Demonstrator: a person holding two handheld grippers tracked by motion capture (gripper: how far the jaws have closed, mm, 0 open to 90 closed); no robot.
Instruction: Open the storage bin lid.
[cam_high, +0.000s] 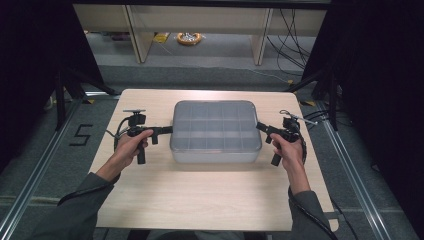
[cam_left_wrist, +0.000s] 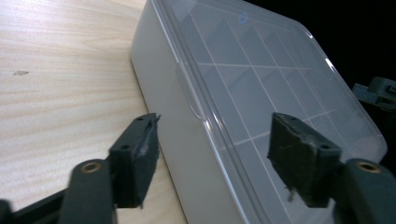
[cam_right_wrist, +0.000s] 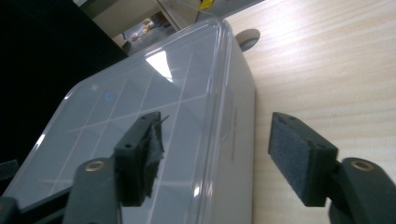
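From the high view, a translucent grey compartment box (cam_high: 215, 131) with a clear lid sits in the middle of the light wooden table (cam_high: 200, 200), a little toward the far half. My left hand (cam_high: 131, 146) holds my left claw (cam_high: 167, 129) at the box's left end, its tips right at the lid's edge, and my right hand (cam_high: 289, 150) holds my right claw (cam_high: 260, 126) at the right end, tips at the upper right side of the box. Beyond the table's far edge the grey floor carries pale furniture legs and a yellow-rimmed object (cam_high: 189, 38); a number 5 (cam_high: 81, 135) is marked on the floor to the left. In the left gripper view, my left claw (cam_left_wrist: 212, 140) stands wide apart, one pad (cam_left_wrist: 142, 149) over the bare table (cam_left_wrist: 56, 93) beside the box wall, the other pad (cam_left_wrist: 299, 154) over the lid, so the box's edge (cam_left_wrist: 196, 107) runs between them; neither pad seems to press on it. The grid of dividers shows through the lid, and part of the other claw shows at the far right edge. In the right gripper view, my right claw (cam_right_wrist: 215, 154) is likewise spread apart, straddling the box's edge (cam_right_wrist: 224, 116): one pad (cam_right_wrist: 144, 154) over the lid, the other (cam_right_wrist: 296, 156) over the table (cam_right_wrist: 327, 60). A small round grey thing (cam_right_wrist: 247, 38) lies beside the box's far corner.
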